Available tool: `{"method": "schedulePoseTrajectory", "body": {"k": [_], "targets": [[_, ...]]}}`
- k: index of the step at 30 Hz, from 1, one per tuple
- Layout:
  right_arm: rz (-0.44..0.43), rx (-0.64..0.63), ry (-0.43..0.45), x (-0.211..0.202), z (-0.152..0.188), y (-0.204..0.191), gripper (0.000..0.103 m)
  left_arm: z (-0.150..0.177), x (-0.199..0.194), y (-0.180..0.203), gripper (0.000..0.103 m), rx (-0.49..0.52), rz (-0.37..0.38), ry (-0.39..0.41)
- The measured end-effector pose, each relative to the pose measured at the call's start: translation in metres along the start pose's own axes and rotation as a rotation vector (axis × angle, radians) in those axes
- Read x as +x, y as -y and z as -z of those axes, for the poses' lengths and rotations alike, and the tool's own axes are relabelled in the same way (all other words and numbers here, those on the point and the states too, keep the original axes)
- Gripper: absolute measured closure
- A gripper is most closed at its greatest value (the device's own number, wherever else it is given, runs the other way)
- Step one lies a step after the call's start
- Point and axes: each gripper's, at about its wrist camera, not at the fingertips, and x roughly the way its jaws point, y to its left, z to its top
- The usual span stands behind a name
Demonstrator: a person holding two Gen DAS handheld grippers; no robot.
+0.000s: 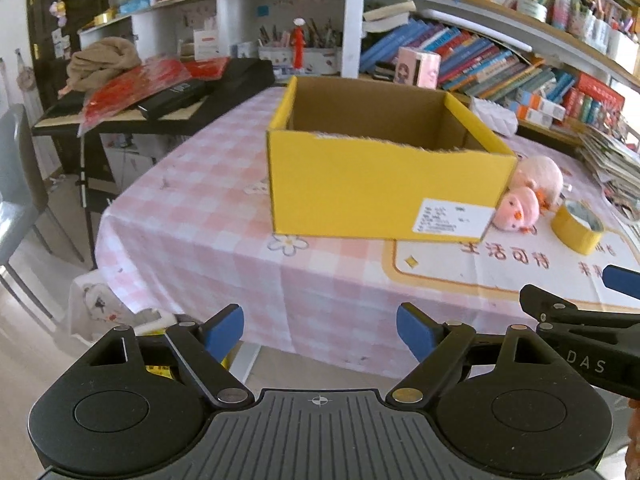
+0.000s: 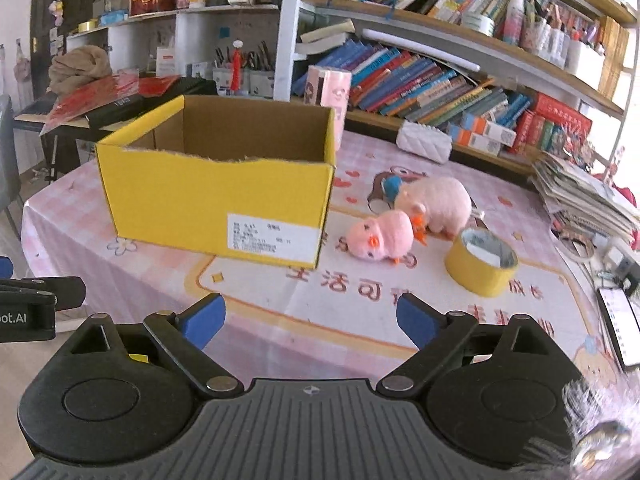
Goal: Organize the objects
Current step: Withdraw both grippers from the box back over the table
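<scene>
The left gripper (image 1: 320, 330) is hovering with its jaws spread wide apart, gripping nothing and touching nothing, its blue pads (image 1: 224, 330) hanging over the near edge of the worktop (image 1: 192, 216). Straight ahead of these jaws, well beyond them, the yellow cardboard box (image 1: 384, 196) is sitting open-topped on the pink checked cloth, its inside hidden behind the near wall, so what it contains cannot be told. Ahead and to the right of the left jaws, two pink plush toys (image 1: 528, 196) are lying just beside the box's right corner, and a roll of yellow tape (image 1: 578, 228) is resting flat a little further right. The right gripper (image 2: 310, 322) is likewise holding its jaws wide apart and empty, poised above the printed cloth without contact. Ahead and to the left of the right jaws the box (image 2: 216, 204) is showing its white label; ahead and slightly right, the plush toys (image 2: 408, 220) are lying touching each other, with the tape roll (image 2: 480, 264) just beside them on the right. Far beyond both sets of jaws, a bookshelf (image 2: 440, 76) is standing packed with books.
</scene>
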Motion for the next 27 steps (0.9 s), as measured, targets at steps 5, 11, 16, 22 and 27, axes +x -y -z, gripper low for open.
{"method": "schedulePoseTrajectory", "body": {"k": [5, 11, 16, 22, 27], "targets": [[0.033, 0.024, -0.032, -0.004, 0.012, 0.011, 0.010, 0.006, 0.003, 0.010, 0.017, 0.026, 0.036, -0.023], [0.093, 0.072, -0.054, -0.009, 0.021, 0.031, 0.009, 0.006, 0.007, 0.031, 0.017, 0.071, 0.081, -0.026], [0.145, 0.111, -0.069, -0.013, 0.028, 0.050, 0.008, 0.004, 0.012, 0.052, 0.017, 0.113, 0.128, -0.035], [0.197, 0.152, -0.087, -0.013, 0.034, 0.074, 0.008, 0.000, 0.020, 0.078, 0.017, 0.161, 0.173, -0.048], [0.220, 0.174, -0.106, -0.008, 0.036, 0.094, 0.008, -0.005, 0.027, 0.100, 0.017, 0.180, 0.192, -0.056]]}}
